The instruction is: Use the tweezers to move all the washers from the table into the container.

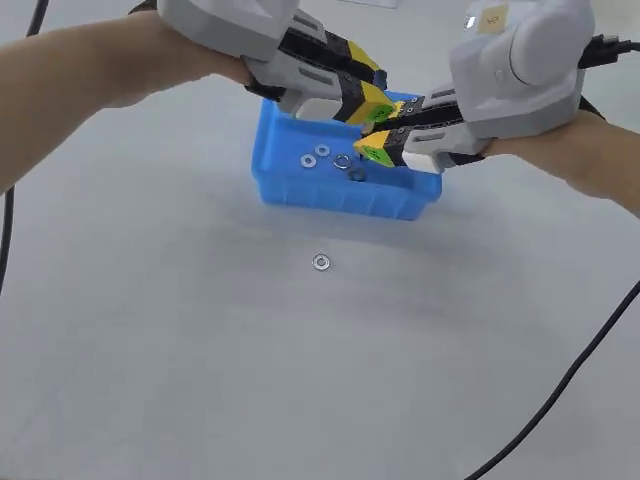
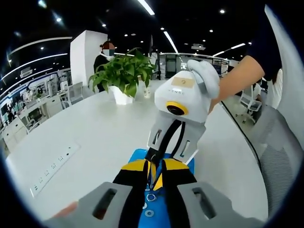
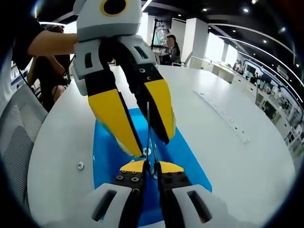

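The container (image 1: pixel 330 195) is bright blue, the worktop (image 1: pixel 200 350) pale grey, the washers (image 1: pixel 321 262) silvery. The left claw (image 1: pixel 380 112) and right claw (image 1: pixel 365 150) are light grey with black jaws, yellow towards the ends and green-marked at the tips. The tweezers (image 3: pixel 147 124) look dark.

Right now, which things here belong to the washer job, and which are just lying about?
For the job:
- tweezers, held in the right tool
- blue container
- washers already inside it
- loose washer on the white table

Just lying about:
- black cable
- potted plant
- power strip
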Tool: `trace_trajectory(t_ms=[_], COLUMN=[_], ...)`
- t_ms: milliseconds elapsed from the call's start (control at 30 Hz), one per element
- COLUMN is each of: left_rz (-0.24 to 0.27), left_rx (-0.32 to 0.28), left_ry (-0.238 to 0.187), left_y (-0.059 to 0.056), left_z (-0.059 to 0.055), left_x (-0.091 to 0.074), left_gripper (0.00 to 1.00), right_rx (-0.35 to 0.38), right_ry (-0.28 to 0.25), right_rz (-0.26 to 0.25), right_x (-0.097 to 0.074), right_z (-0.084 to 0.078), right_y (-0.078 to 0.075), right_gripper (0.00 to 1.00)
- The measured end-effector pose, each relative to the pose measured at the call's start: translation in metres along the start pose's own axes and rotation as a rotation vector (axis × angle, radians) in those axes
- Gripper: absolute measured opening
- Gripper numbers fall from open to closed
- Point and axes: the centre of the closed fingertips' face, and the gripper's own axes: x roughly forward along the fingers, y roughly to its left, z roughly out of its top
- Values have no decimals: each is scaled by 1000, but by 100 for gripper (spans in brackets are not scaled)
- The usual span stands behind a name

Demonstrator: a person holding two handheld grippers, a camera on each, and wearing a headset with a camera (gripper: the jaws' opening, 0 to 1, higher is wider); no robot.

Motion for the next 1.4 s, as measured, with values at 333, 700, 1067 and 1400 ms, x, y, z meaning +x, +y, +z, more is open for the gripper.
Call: trace_trajectory(t_ms=[333,700,1067,1400], left_rz=[-13,-20,10,33], left_rx=[20,66,50,58], left_ry=[14,12,-23,-36], left_y=[-2,-5,-1,0], left_z=[1,6,20,32], left_x=[2,-1,-12,-23], left_gripper=[9,6,6,6], right_rx=[-12,-21,-35,-38], right_ry=[8,14,-5,-17], right_rz=[0,-15,-53,-88], right_x=[-1,-2,-13,-24], right_z=[-1,0,9,15], right_y=[1,2,0,-1], right_gripper=[10,13,22,28])
